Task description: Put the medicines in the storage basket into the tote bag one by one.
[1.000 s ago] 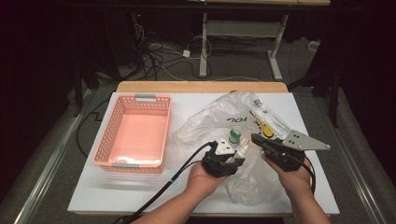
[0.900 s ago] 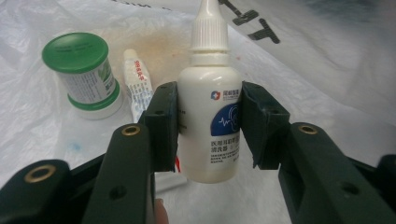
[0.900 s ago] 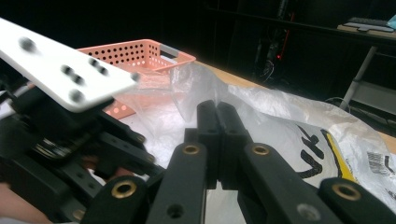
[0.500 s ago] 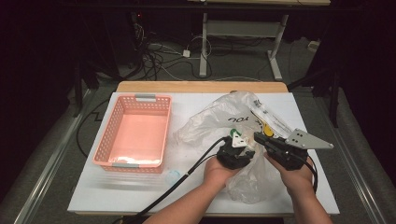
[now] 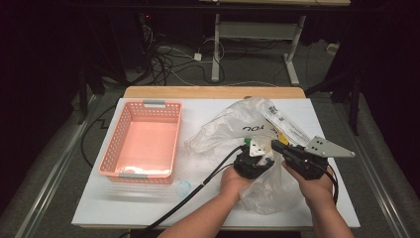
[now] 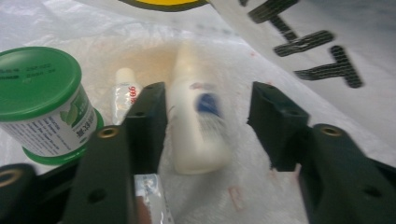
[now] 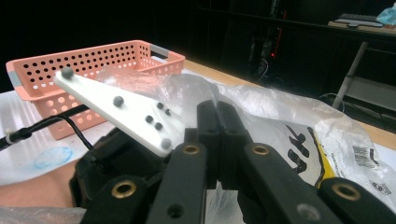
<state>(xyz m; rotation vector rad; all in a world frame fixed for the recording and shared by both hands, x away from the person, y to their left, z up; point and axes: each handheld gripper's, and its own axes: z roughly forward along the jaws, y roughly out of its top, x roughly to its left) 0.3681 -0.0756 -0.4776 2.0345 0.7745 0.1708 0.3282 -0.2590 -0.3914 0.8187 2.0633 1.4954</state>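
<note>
A white table (image 5: 148,208) is seen in the high view, with a pink perforated basket (image 5: 143,141) at its centre left and a crumpled clear plastic bag (image 5: 233,124) at its centre right. The bag lies around both grippers at lower right. The right gripper (image 7: 218,116) is clenched on a fold of the bag, its jaws pressed together. The left gripper (image 6: 208,121) is released, its jaws apart on either side of a white squeeze bottle (image 6: 196,126) lying inside the bag; contact cannot be made out through the blur. A green-lidded jar (image 6: 44,107) stands at the left of the left gripper view, with what appears to be a small tube (image 6: 125,91) beside it. Since the earlier frames the left gripper has been moved rightward, nearer the right gripper.
</note>
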